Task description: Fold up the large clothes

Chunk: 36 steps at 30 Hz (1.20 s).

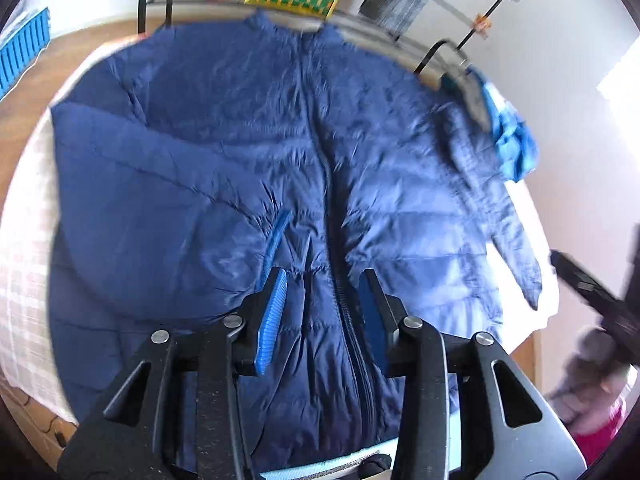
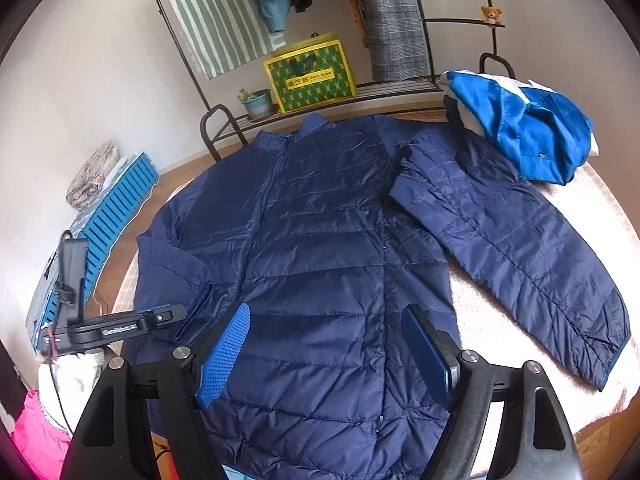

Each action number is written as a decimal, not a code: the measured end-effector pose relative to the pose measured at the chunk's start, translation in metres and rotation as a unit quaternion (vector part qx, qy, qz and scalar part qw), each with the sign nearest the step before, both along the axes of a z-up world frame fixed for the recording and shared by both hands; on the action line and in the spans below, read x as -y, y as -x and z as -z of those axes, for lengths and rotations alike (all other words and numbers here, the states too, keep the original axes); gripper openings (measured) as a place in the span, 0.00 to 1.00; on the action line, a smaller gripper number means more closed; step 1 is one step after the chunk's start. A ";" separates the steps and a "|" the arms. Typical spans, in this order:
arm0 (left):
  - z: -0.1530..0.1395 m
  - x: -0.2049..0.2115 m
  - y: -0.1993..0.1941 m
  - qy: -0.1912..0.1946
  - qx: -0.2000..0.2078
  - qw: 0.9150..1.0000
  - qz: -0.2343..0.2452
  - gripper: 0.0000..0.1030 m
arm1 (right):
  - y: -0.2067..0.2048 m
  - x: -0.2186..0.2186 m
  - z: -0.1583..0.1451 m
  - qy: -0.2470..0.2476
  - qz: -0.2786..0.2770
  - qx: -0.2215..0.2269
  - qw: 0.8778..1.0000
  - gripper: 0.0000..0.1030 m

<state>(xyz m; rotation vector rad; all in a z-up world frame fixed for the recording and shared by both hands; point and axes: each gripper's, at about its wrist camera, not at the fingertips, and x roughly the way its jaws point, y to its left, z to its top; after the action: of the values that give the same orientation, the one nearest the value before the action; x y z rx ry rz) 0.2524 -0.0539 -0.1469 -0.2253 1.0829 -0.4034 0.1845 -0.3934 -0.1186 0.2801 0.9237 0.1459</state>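
A navy quilted puffer jacket [image 1: 248, 152] lies flat on the checked cloth of a table, collar at the far side, zipper up. It also shows in the right wrist view [image 2: 320, 240]. Its left sleeve is folded in over the body [image 2: 176, 256]; its right sleeve [image 2: 520, 248] lies spread out to the right. My left gripper [image 1: 324, 280] is open and empty, just above the hem by the zipper. My right gripper [image 2: 328, 316] is open and empty above the lower front. The left gripper also shows from the side in the right wrist view [image 2: 120, 326], at the jacket's left edge.
A bright blue garment [image 2: 528, 128] lies bunched at the far right of the table by the sleeve. A black clothes rack [image 2: 320, 0] with hanging clothes, a yellow-green bag [image 2: 310, 74] and a potted plant [image 2: 256, 102] stands behind. A blue crate [image 2: 116, 204] sits on the floor at left.
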 end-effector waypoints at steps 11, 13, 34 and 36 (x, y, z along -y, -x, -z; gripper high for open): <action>-0.054 -0.164 0.034 -0.014 0.092 0.965 -0.244 0.41 | -0.097 -0.135 0.077 -0.097 -0.131 -0.135 0.977 0.79; -0.053 -0.178 0.033 -0.021 0.093 0.962 -0.257 0.41 | -0.110 -0.154 0.099 -0.118 -0.133 -0.166 0.970 0.79; -0.053 -0.147 0.021 -0.053 0.115 0.962 -0.242 0.41 | -0.228 -0.112 0.045 0.079 -0.058 -0.008 0.995 0.00; -0.052 -0.139 0.018 -0.064 0.117 0.963 -0.234 0.41 | -0.243 -0.088 0.049 0.097 -0.023 0.001 0.995 0.00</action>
<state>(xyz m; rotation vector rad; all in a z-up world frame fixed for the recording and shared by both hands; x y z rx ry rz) 0.2345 0.0856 -0.0946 -0.3025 0.7873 0.0651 0.4276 -0.3052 -0.1671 0.0796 0.9353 0.0976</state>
